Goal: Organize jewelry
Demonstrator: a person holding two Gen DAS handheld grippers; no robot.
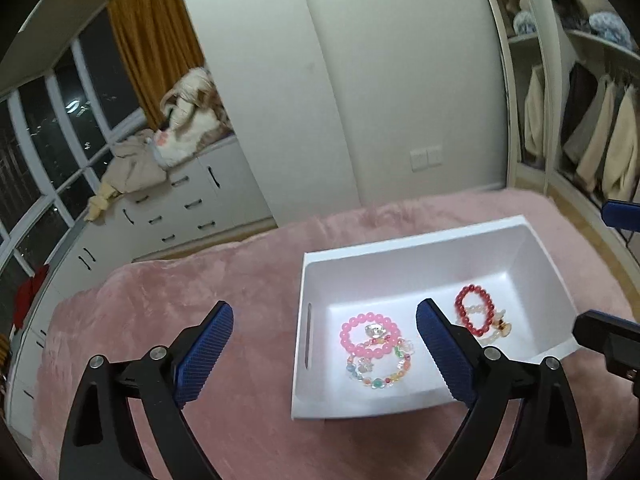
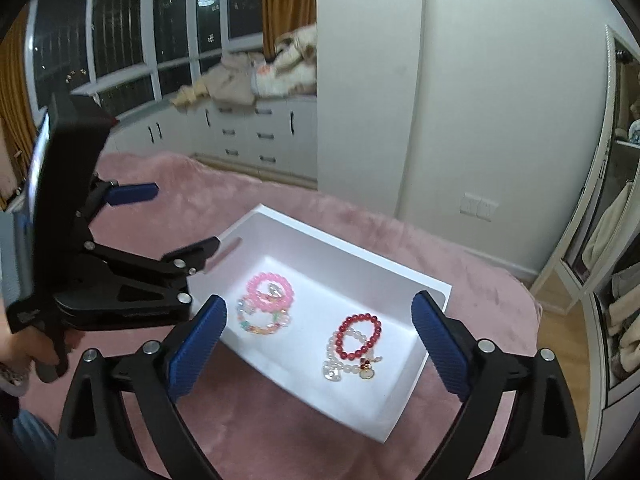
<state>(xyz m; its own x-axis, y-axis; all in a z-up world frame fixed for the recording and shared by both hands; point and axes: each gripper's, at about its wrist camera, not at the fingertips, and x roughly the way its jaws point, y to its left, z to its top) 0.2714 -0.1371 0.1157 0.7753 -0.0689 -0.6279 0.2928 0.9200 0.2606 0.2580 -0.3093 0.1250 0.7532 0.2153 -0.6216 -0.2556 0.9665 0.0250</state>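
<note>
Smooth matt white tray (image 1: pixel 416 240) on fuzzy pink blanket (image 1: pixel 200 292); glossy beaded bracelets (image 1: pixel 370 334)

The white tray (image 2: pixel 434 294) lies open-topped; only its low walls hem the bracelets (image 2: pixel 268 304).

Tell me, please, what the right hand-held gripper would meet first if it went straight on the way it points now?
Probably the white tray, near the red bracelet; the right hand-held gripper is open and empty, though depth is unclear.
</note>
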